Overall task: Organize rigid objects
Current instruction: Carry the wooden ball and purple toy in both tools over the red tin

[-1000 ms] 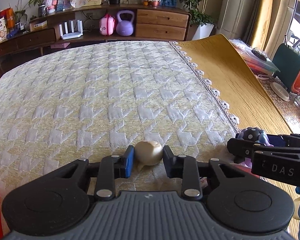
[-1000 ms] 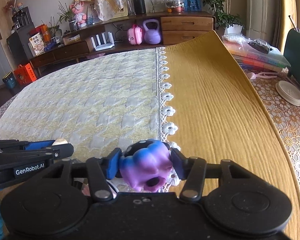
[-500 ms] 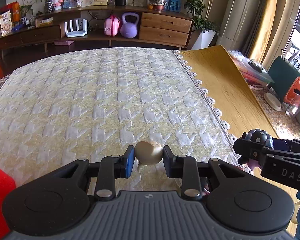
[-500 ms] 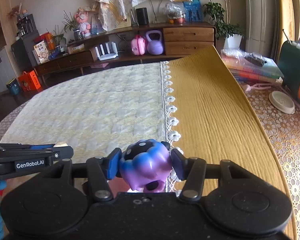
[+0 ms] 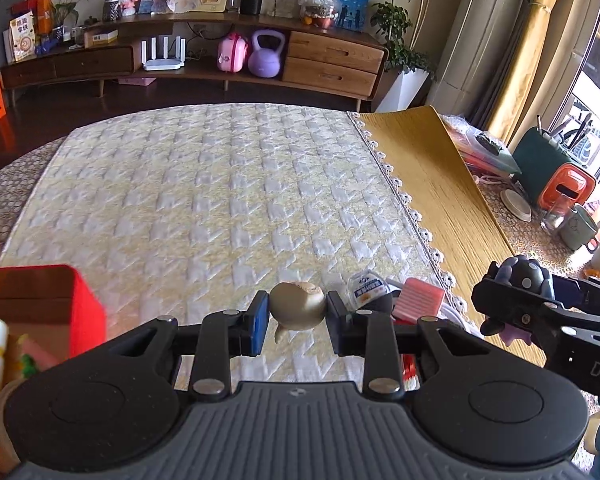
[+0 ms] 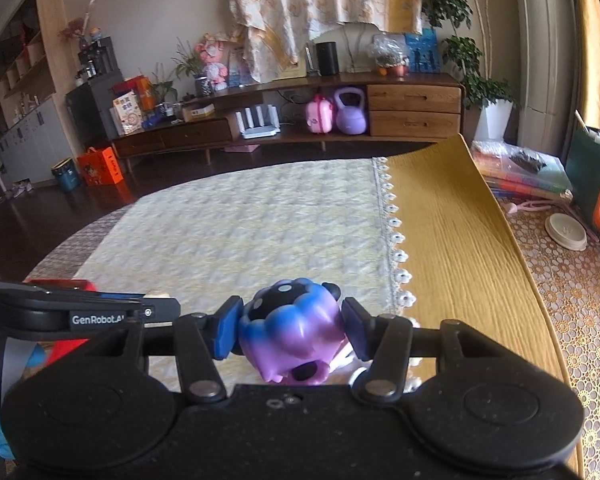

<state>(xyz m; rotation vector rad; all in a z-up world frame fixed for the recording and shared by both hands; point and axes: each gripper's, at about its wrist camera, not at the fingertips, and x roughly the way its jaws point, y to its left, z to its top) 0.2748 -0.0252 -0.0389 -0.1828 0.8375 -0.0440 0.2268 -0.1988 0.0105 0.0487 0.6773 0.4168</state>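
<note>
My left gripper (image 5: 297,322) is shut on a small beige rounded shell-like object (image 5: 298,310), held well above the quilted cream cloth (image 5: 220,200). My right gripper (image 6: 290,330) is shut on a blue-to-purple lumpy toy with a black dotted top (image 6: 294,334); in the left wrist view that same right gripper (image 5: 540,312) pokes in from the right edge, the toy (image 5: 524,276) in its jaws. The left gripper (image 6: 100,312) crosses the right wrist view at the lower left. A red open box (image 5: 60,308) sits at the lower left.
Under the left gripper lie a white round packet (image 5: 366,286) and a pink striped block (image 5: 418,304). A mustard cloth (image 6: 460,248) covers the table's right half. Past it stand a stack of books (image 6: 520,176), a white lid (image 6: 568,232), a green mug (image 5: 578,226).
Both grippers have risen and drawn back with their objects still held. The red box, packet and pink block have come into the left wrist view.
</note>
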